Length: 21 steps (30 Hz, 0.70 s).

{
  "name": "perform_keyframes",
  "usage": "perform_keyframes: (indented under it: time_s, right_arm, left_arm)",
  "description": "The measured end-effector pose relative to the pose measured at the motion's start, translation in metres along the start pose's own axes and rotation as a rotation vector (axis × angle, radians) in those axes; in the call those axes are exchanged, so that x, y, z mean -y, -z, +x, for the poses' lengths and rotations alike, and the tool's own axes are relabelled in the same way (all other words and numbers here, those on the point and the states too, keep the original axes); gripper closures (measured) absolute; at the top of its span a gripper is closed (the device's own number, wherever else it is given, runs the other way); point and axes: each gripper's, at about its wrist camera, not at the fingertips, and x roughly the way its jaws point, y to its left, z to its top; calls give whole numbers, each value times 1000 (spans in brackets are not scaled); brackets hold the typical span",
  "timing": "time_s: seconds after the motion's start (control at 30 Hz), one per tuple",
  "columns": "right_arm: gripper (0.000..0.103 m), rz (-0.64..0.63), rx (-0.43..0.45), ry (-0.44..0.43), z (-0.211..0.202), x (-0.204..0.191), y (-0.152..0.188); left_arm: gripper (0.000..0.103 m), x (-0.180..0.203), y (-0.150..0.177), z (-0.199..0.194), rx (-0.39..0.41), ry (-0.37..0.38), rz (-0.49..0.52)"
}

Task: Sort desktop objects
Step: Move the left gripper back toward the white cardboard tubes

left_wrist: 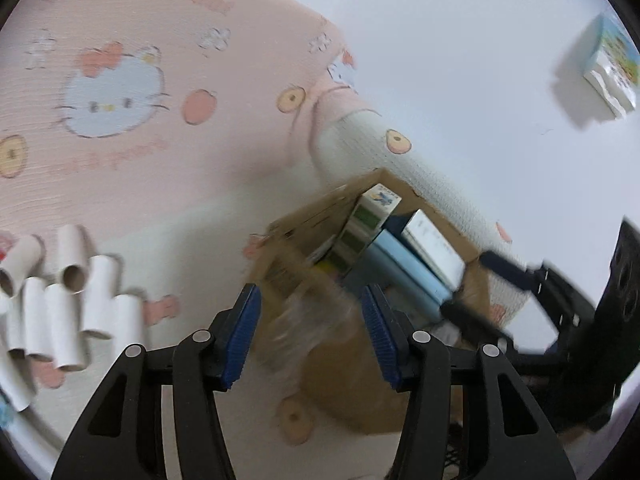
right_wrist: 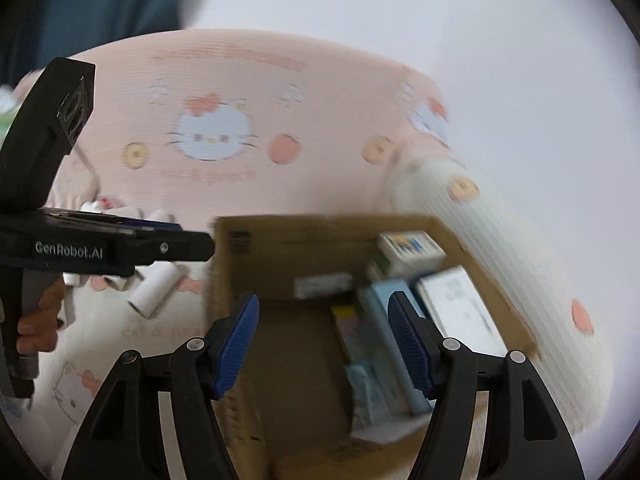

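- Nearest in the left wrist view, the left gripper (left_wrist: 311, 334) has its jaws wide apart with nothing held; behind the gap there is only a blurred brown and grey smear that I cannot identify.
- In the right wrist view the right gripper (right_wrist: 324, 344) also stands wide and empty, above the open cardboard box (right_wrist: 256, 240); the near wall of the box is cut off by the gripper's frame.
- Inside the box, small packages (right_wrist: 412, 248) stand packed against its right side, among them a white one and a pale blue one; their print is too blurred to read.
- Left of the box a group of white paper tubes (left_wrist: 60, 312) lies on the pink cartoon-cat mat (left_wrist: 160, 152); some tubes are cut off by the picture's edge.
- A hand (right_wrist: 38, 324) holds the other gripper's handle at the left edge of the right wrist view; this gripper covers a part of the tubes there.
- A rolled white part of the mat (left_wrist: 360, 140) lies just behind the box.
- Far away on the white desk (left_wrist: 460, 60), a small colourful box (left_wrist: 612, 68) stands alone, well apart from the others; its picture is not clear.
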Motion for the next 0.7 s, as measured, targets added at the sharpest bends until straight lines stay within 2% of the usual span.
perform_keyframes:
  time_s: [0.1, 0.2, 0.33, 0.43, 0.5, 0.6, 0.7]
  right_arm:
    - [38, -74, 52, -9, -8, -22, -2]
    - [37, -109, 83, -22, -11, -40, -2]
    - [36, -154, 123, -77, -13, -66, 2]
    - [36, -167, 104, -114, -6, -81, 4]
    - [36, -162, 89, -152, 0, -91, 5]
    - [36, -160, 89, -231, 6, -105, 6]
    - [34, -181, 83, -294, 14, -122, 7]
  left_arm:
    - [46, -13, 19, -13, 23, -73, 24]
    - [46, -35, 39, -19, 8, -119, -21]
    - [46, -66, 62, -23, -62, -105, -86]
    - [46, -88, 77, -36, -61, -138, -181]
    - [46, -100, 84, -44, -64, -193, -214]
    - [46, -110, 89, -56, -41, -231, -201]
    - [46, -117, 92, -65, -21, -223, -201]
